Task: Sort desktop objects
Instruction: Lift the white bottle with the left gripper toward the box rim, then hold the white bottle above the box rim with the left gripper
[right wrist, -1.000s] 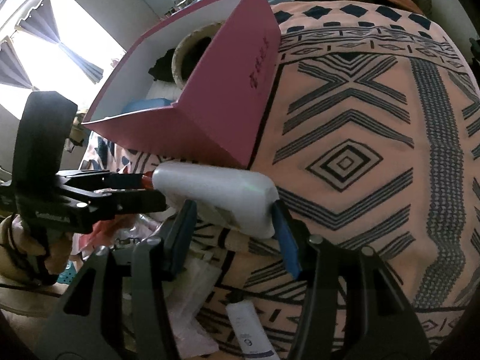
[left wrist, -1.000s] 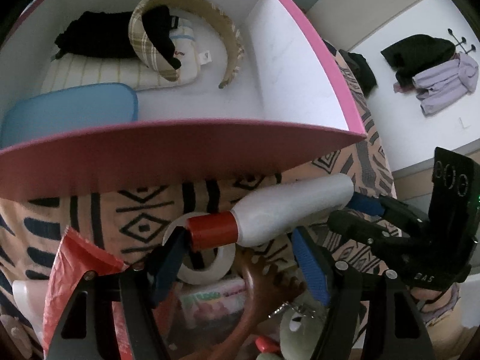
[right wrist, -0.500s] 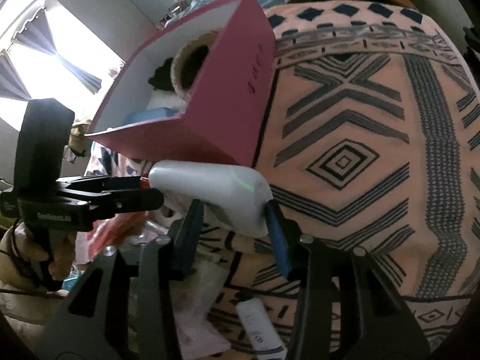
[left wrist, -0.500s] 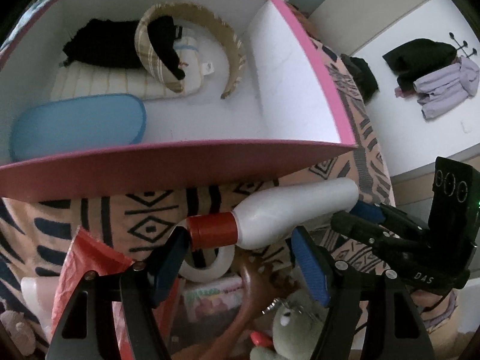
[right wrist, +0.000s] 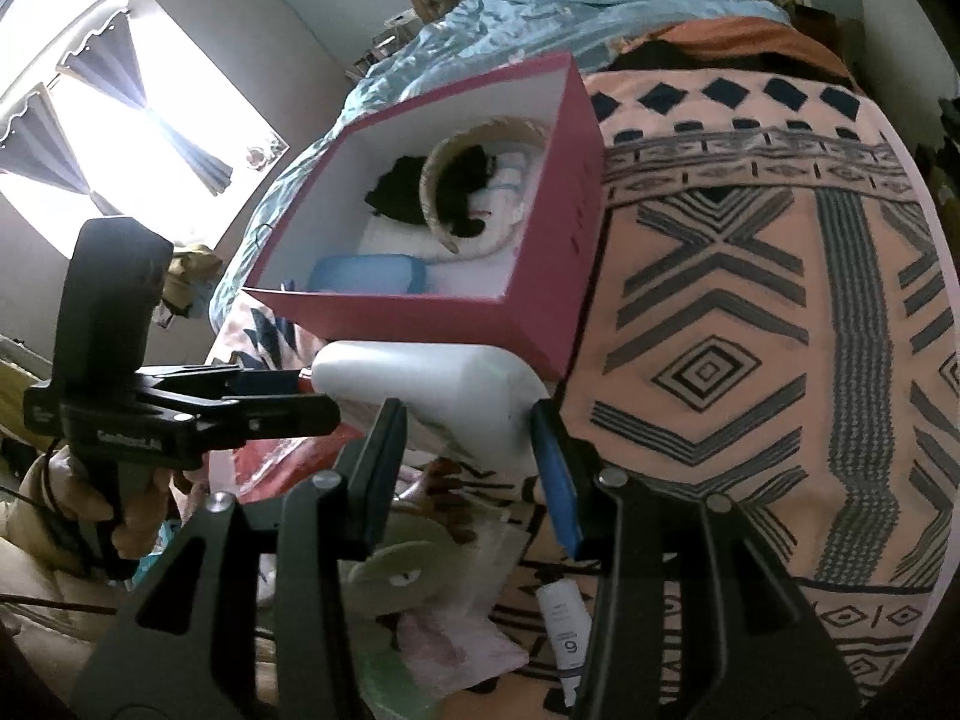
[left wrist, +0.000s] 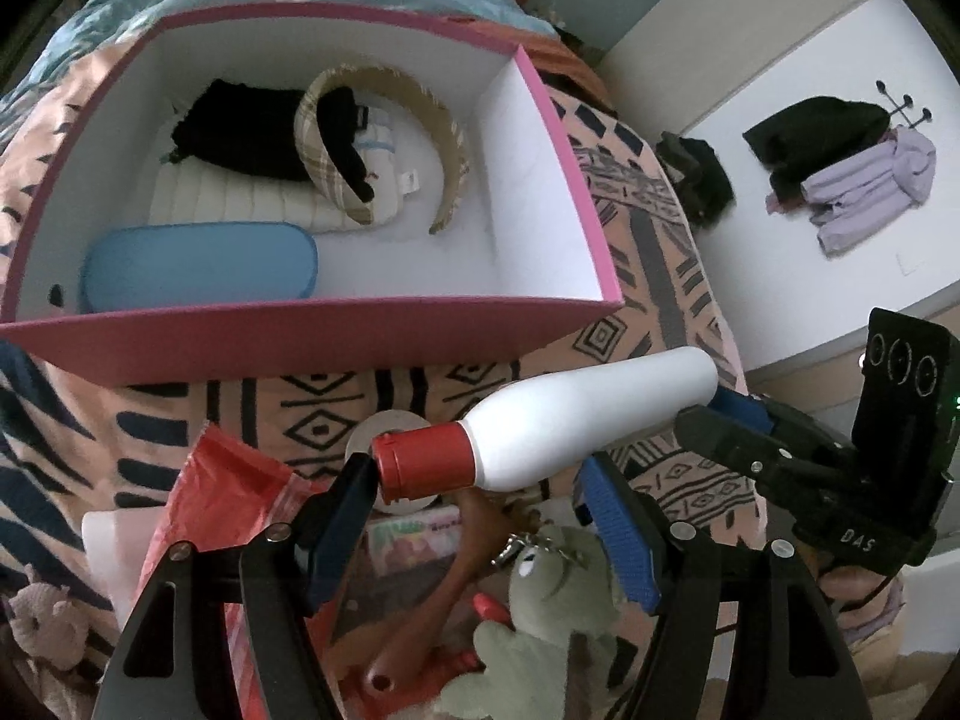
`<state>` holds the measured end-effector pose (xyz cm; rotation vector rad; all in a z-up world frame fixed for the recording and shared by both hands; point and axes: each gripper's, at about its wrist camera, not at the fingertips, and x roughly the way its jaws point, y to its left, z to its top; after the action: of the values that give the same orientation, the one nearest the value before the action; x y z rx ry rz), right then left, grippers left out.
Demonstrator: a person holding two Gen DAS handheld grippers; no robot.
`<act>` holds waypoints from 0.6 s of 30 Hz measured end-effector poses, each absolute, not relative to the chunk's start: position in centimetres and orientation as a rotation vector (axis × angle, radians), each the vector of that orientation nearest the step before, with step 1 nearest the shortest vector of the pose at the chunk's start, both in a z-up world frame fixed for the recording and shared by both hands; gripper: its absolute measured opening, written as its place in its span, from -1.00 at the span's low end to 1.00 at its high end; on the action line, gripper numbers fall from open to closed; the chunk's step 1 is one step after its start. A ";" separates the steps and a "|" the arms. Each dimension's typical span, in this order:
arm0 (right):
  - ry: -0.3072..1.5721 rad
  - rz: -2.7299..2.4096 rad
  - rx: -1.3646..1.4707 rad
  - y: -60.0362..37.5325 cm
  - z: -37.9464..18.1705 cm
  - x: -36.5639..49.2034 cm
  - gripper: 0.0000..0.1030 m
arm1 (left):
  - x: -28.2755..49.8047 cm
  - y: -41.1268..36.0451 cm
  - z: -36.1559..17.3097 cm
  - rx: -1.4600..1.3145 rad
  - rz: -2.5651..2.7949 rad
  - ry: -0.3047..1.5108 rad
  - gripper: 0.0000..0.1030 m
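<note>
A white bottle [left wrist: 576, 426] with a red cap [left wrist: 420, 462] hangs level above the patterned bedspread, in front of the pink box [left wrist: 300, 330]. My right gripper [right wrist: 468, 420] is shut on the bottle's wide base [right wrist: 432, 384]; in the left wrist view it [left wrist: 720, 414] comes in from the right. My left gripper [left wrist: 474, 480] stands open around the cap end. The cap touches its left fingertip, and the right finger sits below the bottle body. The box holds a blue case [left wrist: 198, 270], a plaid headband [left wrist: 384, 138], a black cloth and a white cushion.
Below the bottle lies clutter: a red packet [left wrist: 222, 498], a tape roll [left wrist: 390, 426], a grey-green plush toy [left wrist: 558, 588] and a white tube [right wrist: 564, 618]. The bedspread [right wrist: 750, 300] stretches bare to the right of the box. Clothes hang on a far wall [left wrist: 840, 162].
Both grippers and the bottle have risen together, so the box's inside shows more from above. The right fingers closed a little tighter on the bottle's base.
</note>
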<state>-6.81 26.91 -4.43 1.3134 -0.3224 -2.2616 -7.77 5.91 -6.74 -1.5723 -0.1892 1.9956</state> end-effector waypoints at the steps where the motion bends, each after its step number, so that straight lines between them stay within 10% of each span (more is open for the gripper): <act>1: -0.322 -2.263 1.306 26.8 -4.2 -6.8 -0.10 | -7.9 6.5 -6.4 -1.568 2.000 -0.186 0.39; 18: -0.276 -2.263 1.249 24.9 -1.5 -7.8 -0.10 | -8.5 3.6 -2.9 -1.462 2.100 -0.200 0.40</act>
<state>-7.82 24.86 -1.50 1.2487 -0.2760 -2.2625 -8.47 3.60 -2.85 -1.4623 -0.1997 2.0997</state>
